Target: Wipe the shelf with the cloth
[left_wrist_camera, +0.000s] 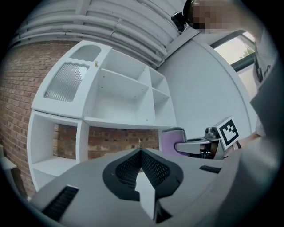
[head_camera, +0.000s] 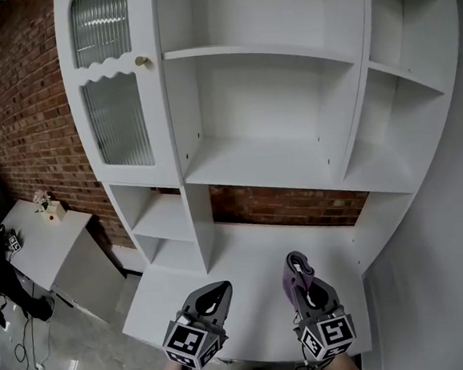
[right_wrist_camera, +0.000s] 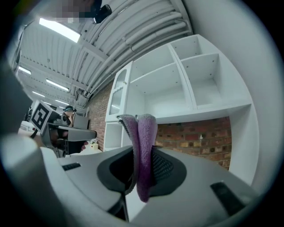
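Observation:
A tall white shelf unit (head_camera: 278,160) stands against a brick wall, with open compartments and a low desk surface (head_camera: 255,267). My right gripper (head_camera: 297,269) is shut on a folded purple cloth (right_wrist_camera: 142,146), which sticks up past the jaws (head_camera: 292,273). It hovers over the desk surface, right of centre. My left gripper (head_camera: 217,293) is shut with nothing in it, over the same surface to the left. From the left gripper view, the cloth (left_wrist_camera: 171,141) and right gripper show to the right, with the left gripper (left_wrist_camera: 140,153) in front.
A ribbed-glass cabinet door (head_camera: 111,102) with a small knob closes the upper left compartment. A low white side table (head_camera: 39,237) with a small flower pot (head_camera: 48,206) stands at the left. Cables lie on the floor (head_camera: 20,344) below it.

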The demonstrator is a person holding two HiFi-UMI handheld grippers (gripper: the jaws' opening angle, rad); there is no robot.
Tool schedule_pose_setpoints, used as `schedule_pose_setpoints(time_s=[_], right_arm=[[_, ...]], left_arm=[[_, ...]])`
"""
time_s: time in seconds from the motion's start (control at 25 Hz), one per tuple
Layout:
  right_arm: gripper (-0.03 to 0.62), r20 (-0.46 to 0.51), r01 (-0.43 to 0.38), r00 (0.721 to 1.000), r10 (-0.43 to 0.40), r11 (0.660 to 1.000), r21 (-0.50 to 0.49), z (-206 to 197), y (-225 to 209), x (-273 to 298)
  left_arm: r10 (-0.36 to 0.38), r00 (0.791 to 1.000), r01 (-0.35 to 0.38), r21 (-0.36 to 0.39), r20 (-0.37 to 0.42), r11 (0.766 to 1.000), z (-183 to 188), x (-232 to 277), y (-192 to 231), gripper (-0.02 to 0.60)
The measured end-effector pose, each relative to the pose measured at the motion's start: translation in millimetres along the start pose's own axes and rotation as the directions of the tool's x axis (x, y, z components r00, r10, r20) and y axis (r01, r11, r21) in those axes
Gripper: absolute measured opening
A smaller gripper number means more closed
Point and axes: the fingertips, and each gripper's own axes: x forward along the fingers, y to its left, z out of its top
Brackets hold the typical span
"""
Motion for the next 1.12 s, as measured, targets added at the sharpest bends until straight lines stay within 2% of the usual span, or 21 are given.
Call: schedule_pose_setpoints(time_s=[0.12, 0.2, 0.36, 0.44, 0.52, 0.64, 0.8, 0.92, 1.12], right_arm=[[0.075, 0.023, -0.012, 1.0, 0.013, 1.0, -0.012, 11, -18, 19], [0.075, 0.051, -0.024, 0.998, 0.026, 0.999, -0.039, 24, -23, 31], [0.075, 0.066, -0.038, 0.997, 0.046, 0.993, -0.11, 42, -20, 62], [0.075, 0.064, -0.02, 0.998, 0.029, 0.991, -0.131, 45, -17, 75], [0.075, 0.07, -0.006, 0.997, 0.015, 0.992, -0.126, 48, -13, 87], [0.074, 0.092, -0.048, 0.994, 0.056, 0.995, -0.089, 65, 1, 105], [0.074, 0.143, -0.085, 0.985, 0.097, 0.993, -0.085, 115, 14, 141], [0.074, 0.17, -0.128, 0.975, 0.14, 0.988, -0.081, 159, 28, 174], [0.074, 0.201, -0.116, 0.969, 0.144, 0.983, -0.144, 226, 40, 230]], left_arm=[[0.016, 0.999, -0.016, -0.001, -0.042, 1.0, -4, 24, 10, 0.005], [0.026, 0.999, -0.025, 0.019, -0.031, 1.0, 3, 37, 19, 0.005], [0.024, 1.0, -0.024, 0.108, -0.001, 0.994, 21, 57, 39, 0.005], [0.005, 1.0, -0.007, 0.114, 0.014, 0.993, 27, 65, 48, 0.005], [-0.014, 1.0, 0.012, 0.105, 0.024, 0.994, 31, 71, 59, 0.005], [-0.026, 0.999, 0.022, 0.108, 0.036, 0.994, 39, 77, 78, 0.005], [-0.036, 0.998, 0.029, 0.127, 0.055, 0.991, 51, 82, 106, 0.005], [-0.013, 0.998, 0.005, 0.143, 0.058, 0.99, 59, 80, 130, 0.005], [0.02, 0.998, -0.026, 0.093, 0.06, 0.995, 63, 77, 159, 0.005]])
